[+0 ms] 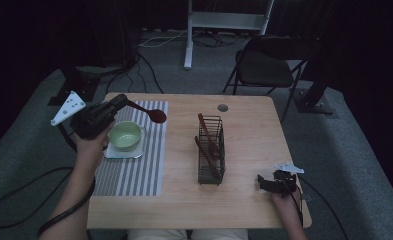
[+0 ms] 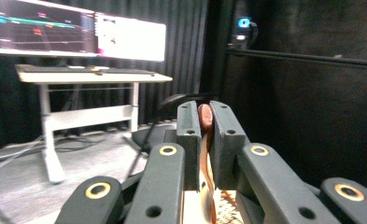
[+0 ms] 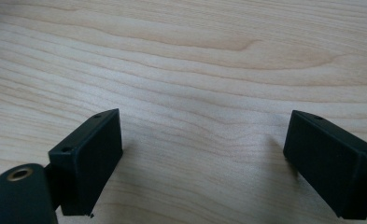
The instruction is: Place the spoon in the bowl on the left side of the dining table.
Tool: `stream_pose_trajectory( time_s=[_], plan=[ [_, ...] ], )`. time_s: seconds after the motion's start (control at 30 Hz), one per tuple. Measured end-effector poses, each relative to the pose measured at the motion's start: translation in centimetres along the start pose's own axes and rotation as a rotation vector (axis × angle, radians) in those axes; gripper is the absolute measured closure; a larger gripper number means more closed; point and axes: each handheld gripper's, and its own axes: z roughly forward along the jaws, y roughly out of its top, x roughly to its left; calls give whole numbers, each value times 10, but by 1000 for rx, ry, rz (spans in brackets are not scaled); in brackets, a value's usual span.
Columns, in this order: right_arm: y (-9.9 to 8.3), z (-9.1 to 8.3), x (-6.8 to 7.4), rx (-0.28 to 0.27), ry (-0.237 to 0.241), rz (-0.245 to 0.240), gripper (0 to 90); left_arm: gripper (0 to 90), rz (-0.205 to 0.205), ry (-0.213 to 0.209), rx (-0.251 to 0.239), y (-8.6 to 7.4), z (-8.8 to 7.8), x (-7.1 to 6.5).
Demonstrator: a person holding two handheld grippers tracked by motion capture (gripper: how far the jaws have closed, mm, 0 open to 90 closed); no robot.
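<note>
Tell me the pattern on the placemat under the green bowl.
Grey-and-white stripes on the rectangular placemat; high view shows it best.

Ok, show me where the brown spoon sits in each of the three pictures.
High view: the spoon is upper left, above the striped mat, its handle in the left gripper.
Left gripper view: its handle stands centre, clamped between the jaws.
Right gripper view: no spoon here, just wooden table.
Shared landmark: the left gripper.

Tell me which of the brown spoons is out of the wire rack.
The spoon clamped in the left tool, held over the striped mat. The other brown utensils stand in the wire rack.
</note>
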Motion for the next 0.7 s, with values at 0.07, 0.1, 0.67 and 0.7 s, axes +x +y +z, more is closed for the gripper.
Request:
stream_pose_trajectory(
  time_s=[0.07,0.1,0.67,0.7],
  plan=[
    [0,0,0,0,0,0,110,836,3,28,2,-4,-4,4],
    [0,0,0,0,0,0,110,836,-9,34,3,-6,-6,7],
    [0,0,0,-1,0,-1,110,836,-92,177,3,-43,-34,51],
    [0,0,0,-1,0,1,110,836,-105,178,5,-46,-35,53]
  ],
)
